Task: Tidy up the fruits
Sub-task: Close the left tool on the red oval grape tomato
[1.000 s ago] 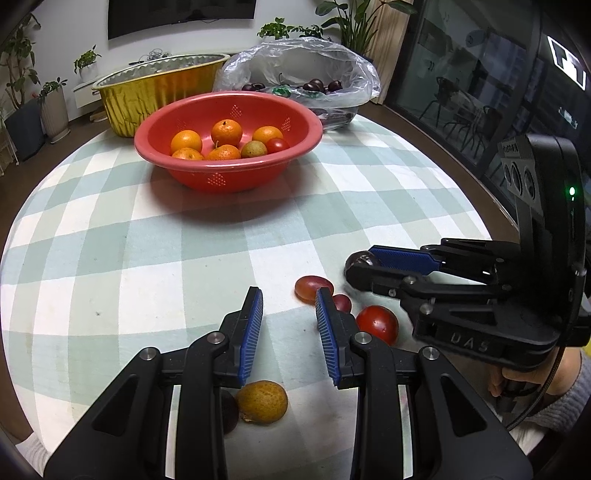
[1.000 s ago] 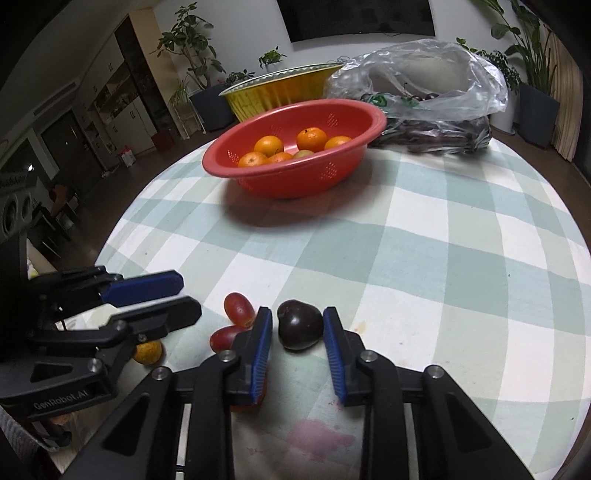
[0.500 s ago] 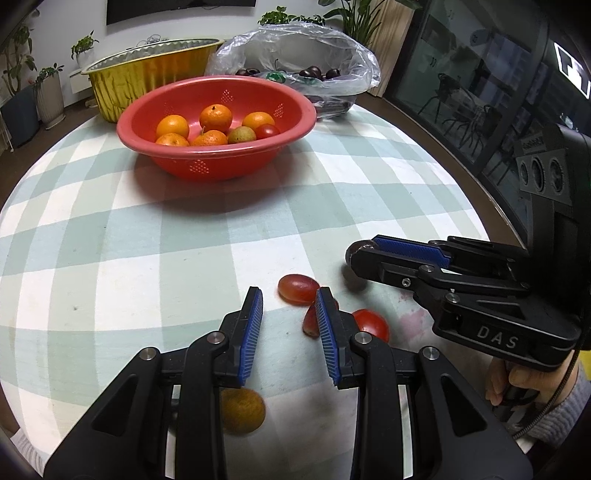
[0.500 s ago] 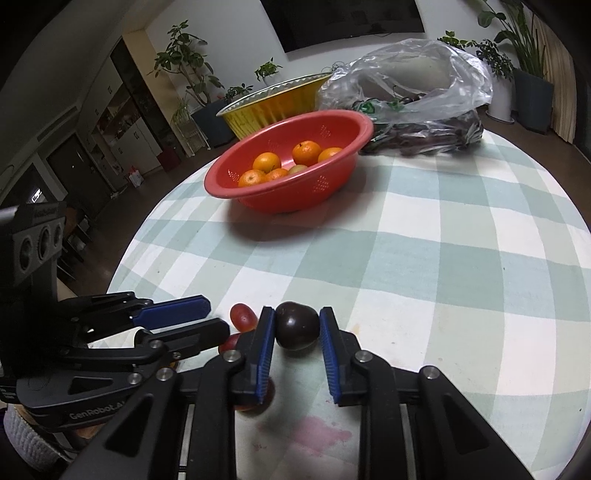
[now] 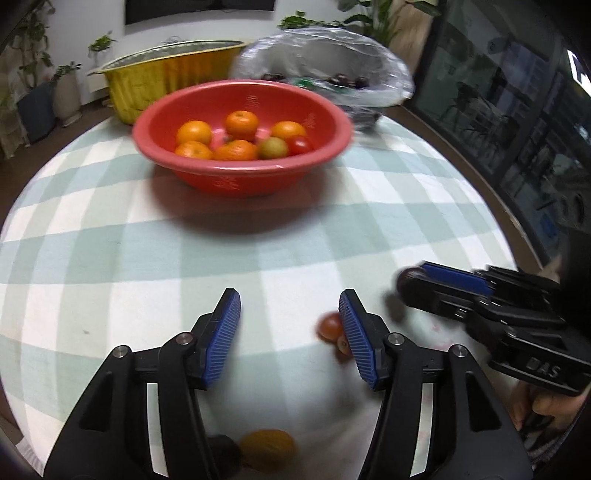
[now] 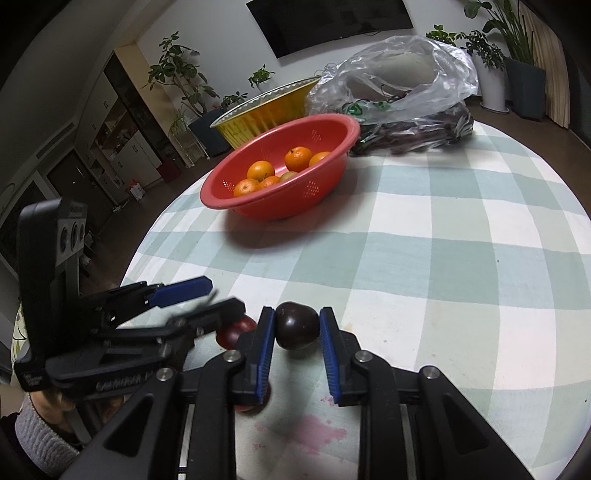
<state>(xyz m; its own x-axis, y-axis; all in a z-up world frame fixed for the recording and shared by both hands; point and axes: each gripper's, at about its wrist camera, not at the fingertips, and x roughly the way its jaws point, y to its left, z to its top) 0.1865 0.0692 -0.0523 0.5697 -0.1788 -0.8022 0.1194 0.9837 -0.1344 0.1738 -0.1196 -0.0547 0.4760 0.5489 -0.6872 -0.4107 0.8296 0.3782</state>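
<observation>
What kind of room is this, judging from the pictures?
Probably a home living or dining room: a round table with a checked cloth, potted plants along the wall, and a wall-mounted screen.

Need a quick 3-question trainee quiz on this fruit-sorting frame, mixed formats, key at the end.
1. True or false: the right hand-held gripper is shut on the dark plum.
2. What fills most of the red basin? A) oranges B) plums C) nothing
3. Fill in: the left hand-held gripper has just been opening, and between its pads lies ____.

Key: 1 true; 2 A; 3 nothing, only the checked tablecloth.
</observation>
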